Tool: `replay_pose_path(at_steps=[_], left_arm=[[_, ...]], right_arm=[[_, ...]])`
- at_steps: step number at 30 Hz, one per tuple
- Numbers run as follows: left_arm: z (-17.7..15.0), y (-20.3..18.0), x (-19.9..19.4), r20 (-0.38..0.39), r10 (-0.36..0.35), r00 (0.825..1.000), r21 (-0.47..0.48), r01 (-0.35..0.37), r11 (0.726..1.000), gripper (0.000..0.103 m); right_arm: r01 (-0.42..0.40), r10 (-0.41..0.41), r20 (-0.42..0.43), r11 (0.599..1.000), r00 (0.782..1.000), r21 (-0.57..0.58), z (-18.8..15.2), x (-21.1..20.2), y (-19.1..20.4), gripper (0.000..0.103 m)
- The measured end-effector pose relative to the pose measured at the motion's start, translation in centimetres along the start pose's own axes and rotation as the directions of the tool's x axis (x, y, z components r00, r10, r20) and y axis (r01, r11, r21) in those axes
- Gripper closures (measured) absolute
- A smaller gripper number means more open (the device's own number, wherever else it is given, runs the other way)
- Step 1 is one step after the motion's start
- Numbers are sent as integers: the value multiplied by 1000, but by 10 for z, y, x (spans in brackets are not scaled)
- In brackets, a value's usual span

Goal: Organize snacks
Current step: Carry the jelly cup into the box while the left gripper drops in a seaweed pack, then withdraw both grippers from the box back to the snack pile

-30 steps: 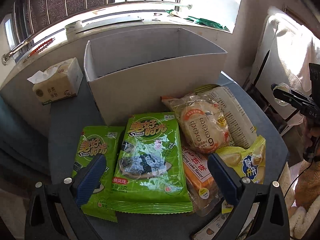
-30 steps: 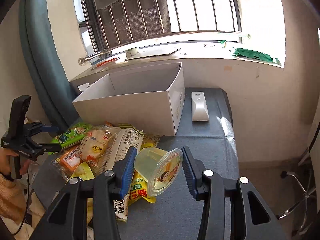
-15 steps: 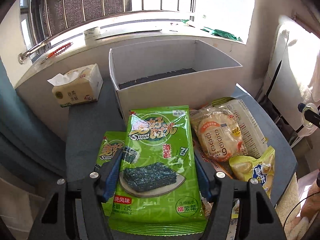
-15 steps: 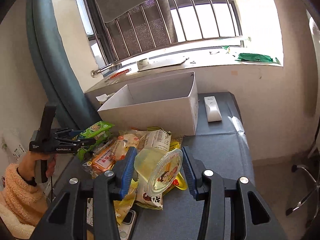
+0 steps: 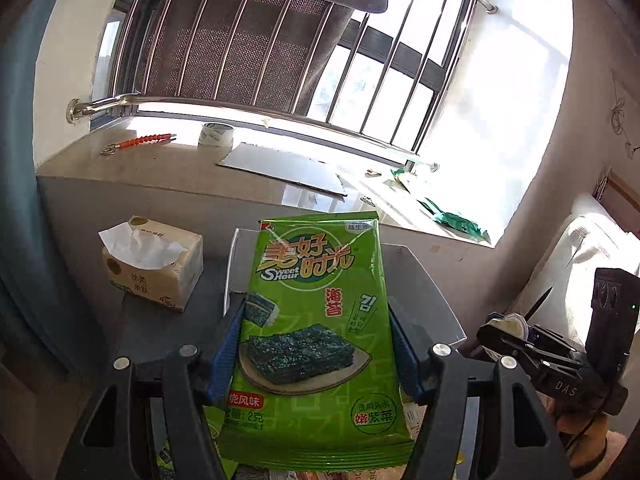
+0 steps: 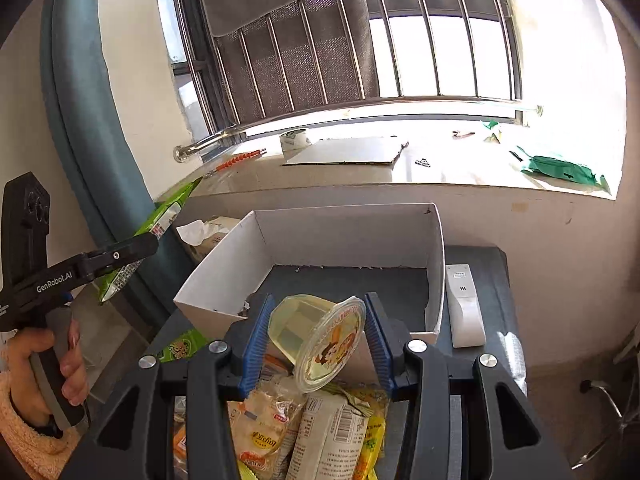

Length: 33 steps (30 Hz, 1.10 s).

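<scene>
My left gripper [image 5: 316,344] is shut on a green seaweed snack pack [image 5: 316,320] and holds it up in the air in front of the white cardboard box [image 5: 424,280]. From the right wrist view the pack [image 6: 160,220] hangs left of the box [image 6: 224,280]. My right gripper [image 6: 316,344] is shut on a clear jelly cup [image 6: 320,340], tilted on its side above the box's near wall. The box floor looks bare. Several snack packs [image 6: 280,432] lie on the dark table below the right gripper.
A tissue pack [image 5: 152,268] stands left of the box. A white remote [image 6: 464,308] lies right of the box. The windowsill behind holds a tape roll [image 5: 216,134], a flat board [image 6: 344,152] and a green bag [image 6: 560,166]. A white chair [image 5: 592,248] is at the right.
Both grippers have risen. The left one closed on the seaweed pack and lifted it off the table. The right one carried the jelly cup forward over the box's near wall.
</scene>
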<state>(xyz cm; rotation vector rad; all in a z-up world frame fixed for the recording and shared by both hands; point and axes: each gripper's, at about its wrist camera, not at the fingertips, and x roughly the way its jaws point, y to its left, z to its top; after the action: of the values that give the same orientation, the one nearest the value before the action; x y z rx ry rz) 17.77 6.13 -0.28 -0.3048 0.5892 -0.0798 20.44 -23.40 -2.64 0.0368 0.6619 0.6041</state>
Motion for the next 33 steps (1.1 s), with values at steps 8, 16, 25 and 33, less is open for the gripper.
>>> replay_pose_path(at_steps=[8,16,25,33], left_arm=[[20,-8,87,-139,81,987,-5,-83,997,31],[3,-4,113,-212,147,966,12,-148,989,0],[-1,-14,75,-169,141,976,94,-127,988,0],[-18,-27,-30,8,94,996,173,-94,980,0]], right_arm=[[162,-167,-152,986,974,-44,45,98,-33,53],[169,-166,-223,986,961,-5,33,115,-57,15],[157,-157,-78,988,984,-8,38,58,-39,0],[-3,-6,94,996,996,91,9,-40,-25,0]])
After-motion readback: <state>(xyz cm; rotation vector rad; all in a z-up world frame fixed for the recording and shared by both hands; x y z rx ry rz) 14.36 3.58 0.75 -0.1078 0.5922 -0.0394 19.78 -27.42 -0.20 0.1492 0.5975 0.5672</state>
